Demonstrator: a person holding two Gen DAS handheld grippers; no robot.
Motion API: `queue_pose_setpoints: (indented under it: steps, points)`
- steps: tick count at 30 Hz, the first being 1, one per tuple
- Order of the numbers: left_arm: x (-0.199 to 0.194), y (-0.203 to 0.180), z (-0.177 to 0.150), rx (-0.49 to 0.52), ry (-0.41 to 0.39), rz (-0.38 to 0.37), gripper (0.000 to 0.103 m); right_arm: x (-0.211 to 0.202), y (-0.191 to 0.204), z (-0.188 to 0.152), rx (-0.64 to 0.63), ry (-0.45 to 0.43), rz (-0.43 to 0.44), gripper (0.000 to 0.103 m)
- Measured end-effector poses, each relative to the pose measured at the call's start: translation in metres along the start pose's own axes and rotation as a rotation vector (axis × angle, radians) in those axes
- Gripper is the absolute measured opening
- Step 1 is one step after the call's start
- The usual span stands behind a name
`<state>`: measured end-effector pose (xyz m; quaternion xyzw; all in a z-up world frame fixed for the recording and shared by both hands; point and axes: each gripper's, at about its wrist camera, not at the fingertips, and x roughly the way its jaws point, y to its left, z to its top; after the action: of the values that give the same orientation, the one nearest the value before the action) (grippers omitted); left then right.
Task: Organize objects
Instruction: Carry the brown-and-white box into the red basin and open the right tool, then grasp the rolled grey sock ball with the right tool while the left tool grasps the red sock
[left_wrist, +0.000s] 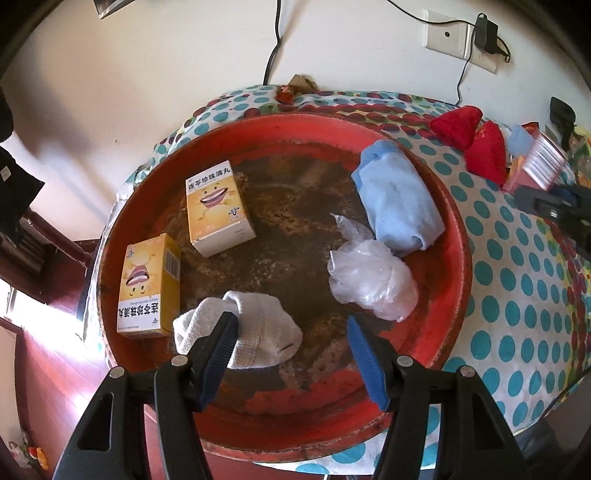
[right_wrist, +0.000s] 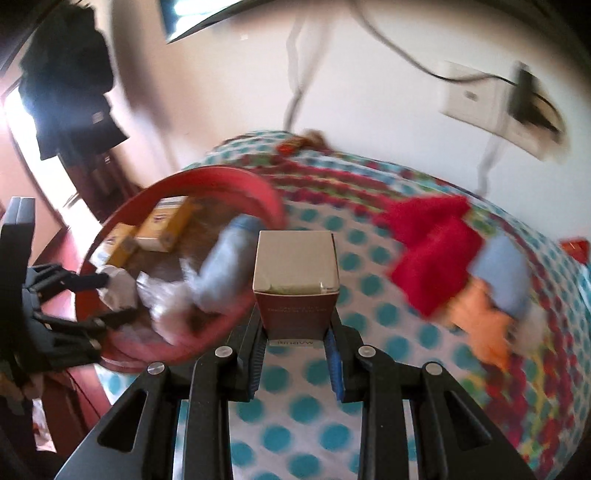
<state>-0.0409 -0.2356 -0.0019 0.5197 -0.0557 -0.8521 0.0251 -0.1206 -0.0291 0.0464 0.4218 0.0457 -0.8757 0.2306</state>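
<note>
- Now our right gripper (right_wrist: 295, 354) is clamped on a small box (right_wrist: 295, 280), carried above the dotted cloth (right_wrist: 303, 406) just beside the red tray (right_wrist: 236, 177), which lies toward ten o'clock.
- Our left gripper (left_wrist: 291, 332) hangs with jaws apart and empty over the tray, the white sock (left_wrist: 258, 332) under its left finger.
- We should clear the rim, then lower the box into the bare middle, at about four o'clock from the yellow boxes (left_wrist: 218, 206).
- Keep the grip square; let go only once it rests flat.
</note>
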Motion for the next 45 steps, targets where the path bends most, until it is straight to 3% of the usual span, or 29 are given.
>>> queue_pose_setpoints:
  steps: [8, 26, 28, 30, 32, 38, 45]
  points:
    - [0.0, 0.01, -0.002, -0.03, 0.02, 0.006, 0.063, 0.035, 0.055, 0.028, -0.085, 0.048, 0.077, 0.027]
    - [0.005, 0.026, -0.003, -0.079, 0.046, -0.01, 0.063, 0.08, 0.086, 0.039, -0.131, 0.107, 0.082, 0.028]
    - [0.006, 0.026, -0.003, -0.077, 0.046, -0.01, 0.063, 0.079, 0.086, 0.039, -0.128, 0.103, 0.098, 0.031]
    - [0.007, 0.026, -0.002, -0.077, 0.05, -0.007, 0.063, 0.077, 0.087, 0.038, -0.129, 0.096, 0.103, 0.046]
    - [0.008, 0.025, -0.002, -0.073, 0.052, -0.005, 0.063, 0.072, 0.086, 0.037, -0.127, 0.078, 0.1, 0.049]
    - [0.007, 0.018, -0.001, -0.059, 0.053, 0.004, 0.064, 0.039, 0.064, 0.02, -0.076, 0.032, 0.117, 0.05]
    - [-0.007, -0.003, 0.0, -0.015, 0.011, 0.004, 0.064, -0.01, -0.023, -0.024, 0.089, -0.013, -0.009, 0.052]
